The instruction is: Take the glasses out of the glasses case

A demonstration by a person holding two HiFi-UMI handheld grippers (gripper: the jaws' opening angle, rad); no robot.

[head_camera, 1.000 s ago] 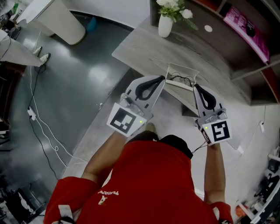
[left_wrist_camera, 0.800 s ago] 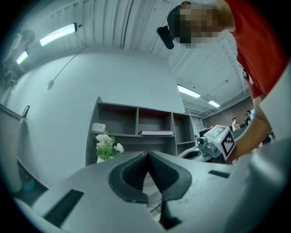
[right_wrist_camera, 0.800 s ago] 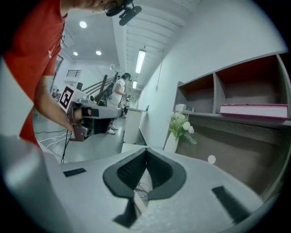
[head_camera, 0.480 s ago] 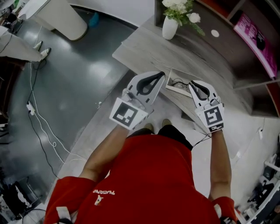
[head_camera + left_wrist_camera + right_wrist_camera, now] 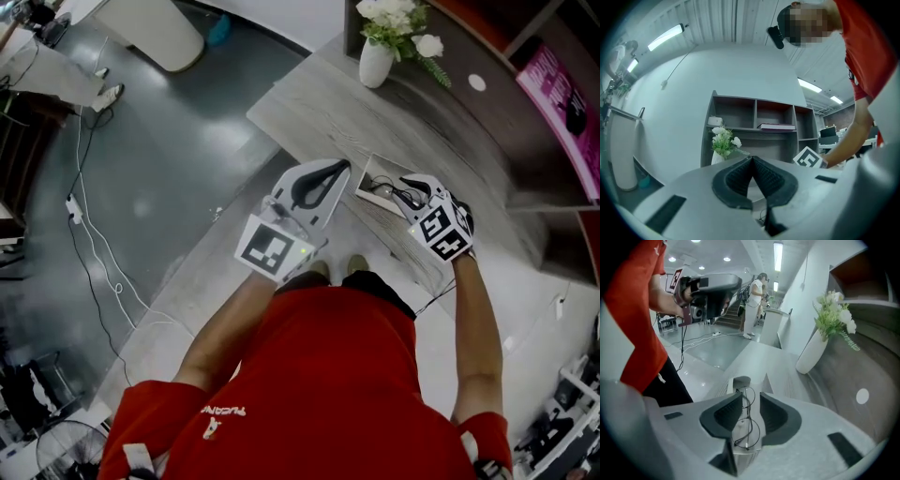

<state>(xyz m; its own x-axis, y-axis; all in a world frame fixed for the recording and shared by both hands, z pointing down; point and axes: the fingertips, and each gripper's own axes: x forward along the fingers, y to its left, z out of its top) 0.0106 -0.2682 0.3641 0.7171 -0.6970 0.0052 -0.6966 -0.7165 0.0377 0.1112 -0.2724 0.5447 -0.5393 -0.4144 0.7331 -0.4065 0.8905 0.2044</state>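
Right claw (image 5: 751,397) tilts down over the open glasses case (image 5: 740,381), its jaws just opened wide. The glasses (image 5: 746,420) lie in the case between the pads, not gripped. Left claw (image 5: 750,159) is level just left of it at frame centre in the head view, jaws closed tip to tip on nothing. The case sits right at the near edge of the bench (image 5: 319,103) — bare bench top runs up to the white vase (image 5: 375,64) at upper right, open floor (image 5: 169,169) at left.
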